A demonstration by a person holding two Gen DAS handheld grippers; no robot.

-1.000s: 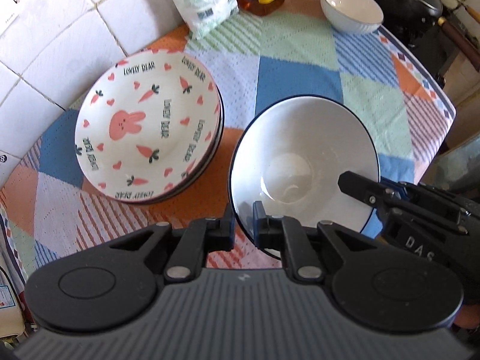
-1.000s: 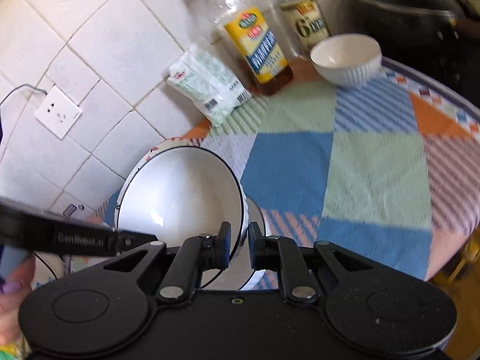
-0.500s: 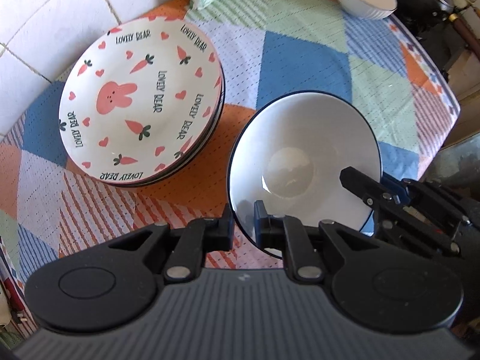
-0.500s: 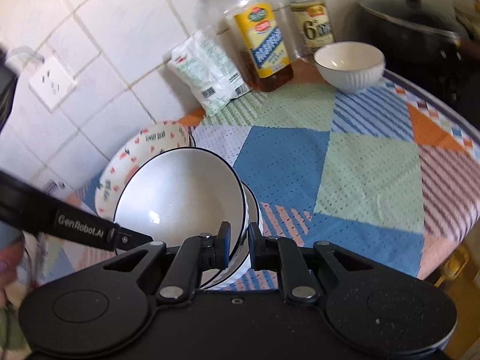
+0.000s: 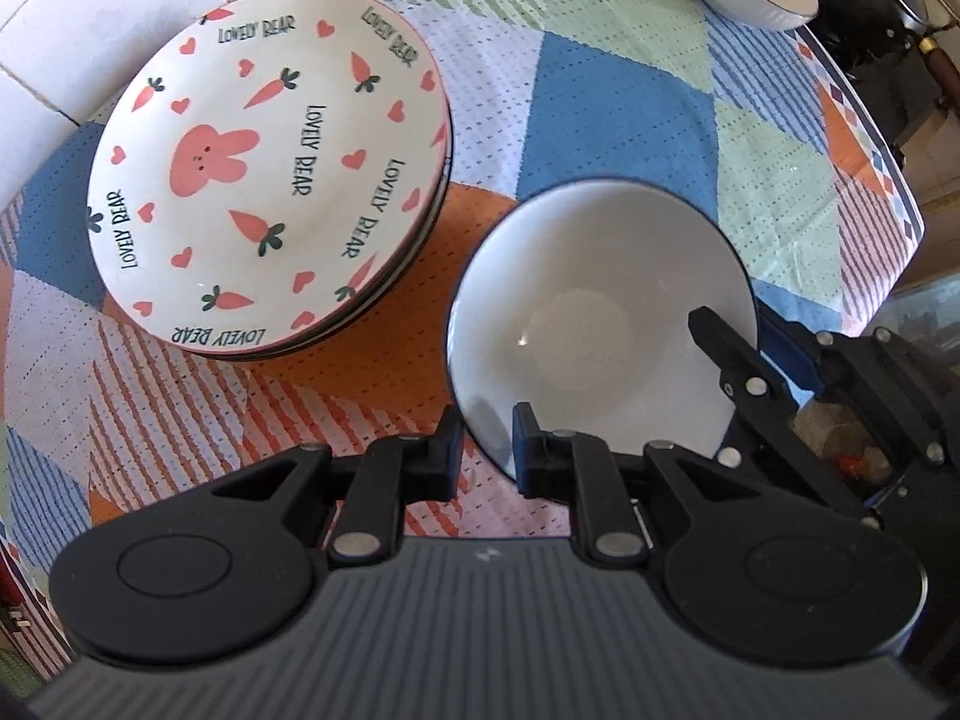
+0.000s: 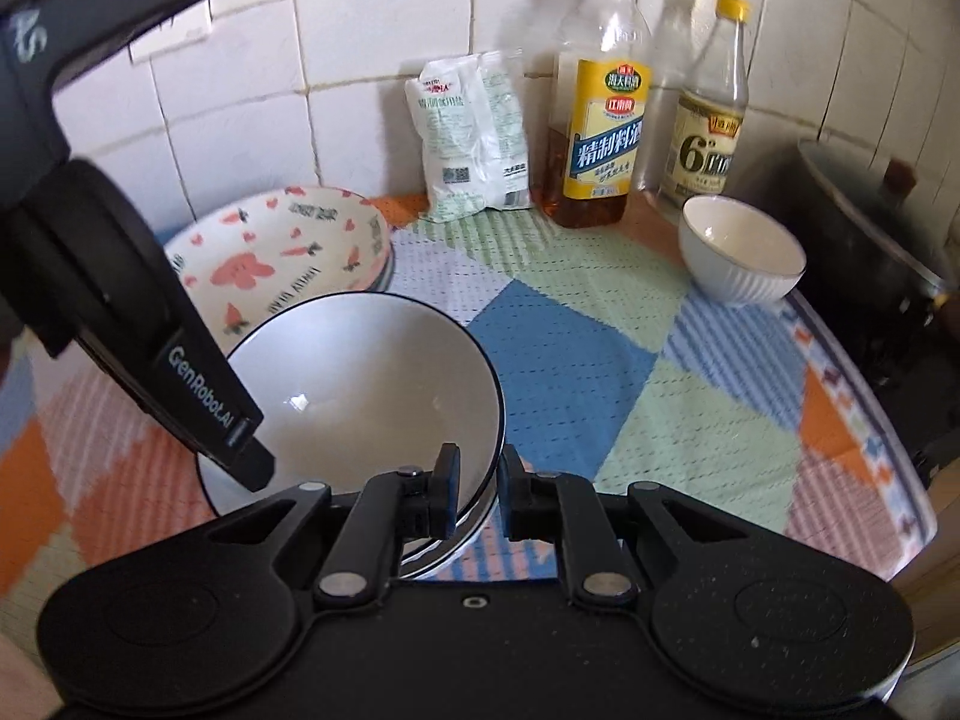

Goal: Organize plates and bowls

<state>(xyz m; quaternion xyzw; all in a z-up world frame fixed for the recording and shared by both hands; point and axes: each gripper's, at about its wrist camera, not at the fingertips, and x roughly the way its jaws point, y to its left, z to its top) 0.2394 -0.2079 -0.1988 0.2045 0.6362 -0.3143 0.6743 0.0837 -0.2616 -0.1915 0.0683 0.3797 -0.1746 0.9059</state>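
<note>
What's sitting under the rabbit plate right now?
Under the rabbit plate, dark rims of more plates peek out along its right edge, stacked on the patchwork cloth. How many, and their patterns, stay covered.

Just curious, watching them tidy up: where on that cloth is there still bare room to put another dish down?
Free: the blue and green patches between the dark-rimmed bowl, small white bowl and table edge. Crowded: the bunny plates and bottles by the wall.

Left gripper [image 5: 486, 447] pointed straight down, my jaws easing open, rim between them. Right gripper [image 6: 480, 495] angled downward, jaws clamped tight on a rim.
</note>
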